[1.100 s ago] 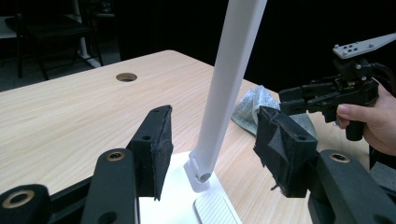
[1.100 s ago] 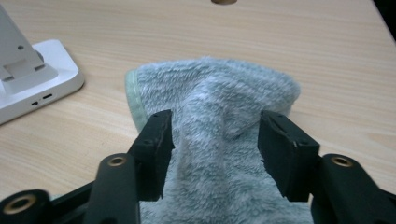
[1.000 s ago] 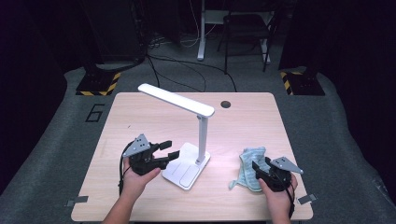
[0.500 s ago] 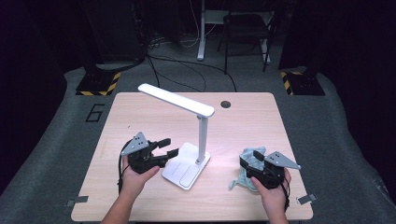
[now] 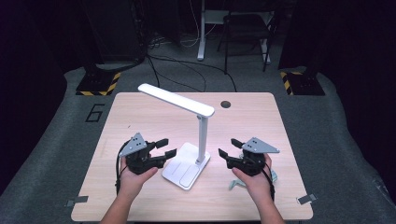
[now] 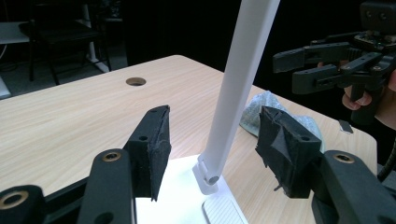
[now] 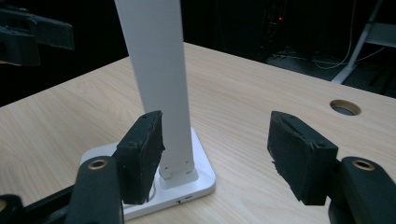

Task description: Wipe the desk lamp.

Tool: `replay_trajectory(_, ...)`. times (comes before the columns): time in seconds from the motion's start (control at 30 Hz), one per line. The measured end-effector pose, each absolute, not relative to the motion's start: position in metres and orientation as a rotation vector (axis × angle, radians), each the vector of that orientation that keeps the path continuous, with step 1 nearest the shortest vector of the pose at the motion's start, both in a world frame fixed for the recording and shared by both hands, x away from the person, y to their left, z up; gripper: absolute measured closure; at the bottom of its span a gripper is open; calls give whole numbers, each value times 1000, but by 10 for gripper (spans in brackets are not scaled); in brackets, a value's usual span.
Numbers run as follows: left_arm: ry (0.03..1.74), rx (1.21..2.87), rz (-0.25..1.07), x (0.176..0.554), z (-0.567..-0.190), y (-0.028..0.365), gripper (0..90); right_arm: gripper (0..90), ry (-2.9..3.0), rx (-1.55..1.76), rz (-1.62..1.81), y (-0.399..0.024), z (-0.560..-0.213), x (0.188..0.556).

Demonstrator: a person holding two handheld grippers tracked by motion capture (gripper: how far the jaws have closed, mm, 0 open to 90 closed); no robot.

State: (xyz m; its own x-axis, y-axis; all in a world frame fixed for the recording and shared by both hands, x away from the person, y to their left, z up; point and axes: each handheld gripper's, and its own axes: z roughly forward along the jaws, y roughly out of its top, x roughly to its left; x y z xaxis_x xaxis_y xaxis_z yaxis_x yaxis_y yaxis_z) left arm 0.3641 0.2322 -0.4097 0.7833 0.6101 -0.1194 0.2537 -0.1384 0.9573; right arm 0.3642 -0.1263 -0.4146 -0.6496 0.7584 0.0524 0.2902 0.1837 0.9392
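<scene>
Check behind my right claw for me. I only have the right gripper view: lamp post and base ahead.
Observer: A crumpled pale blue cloth lies on the table by the right hand, not held. The right claw has just been closing slightly, with nothing between its jaws.
Operator: Where's the top of the lamp?
Observer: The flat white lamp head slants from the top of the post toward the table's far left.
Operator: Left claw?
Observer: The left claw is open beside the base, pointing at the post, not touching it.
</scene>
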Motion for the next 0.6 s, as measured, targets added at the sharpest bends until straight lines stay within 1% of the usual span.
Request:
replay_trajectory(0.33, 696, 1705, 352, 360, -409, 238, 402, 355, 2120, 901, 1515, -92, -413, 383)
replay_trajectory(0.6, 698, 1718, 373, 357, -408, 242, 402, 348, 2169, 873, 1524, -70, -413, 397)
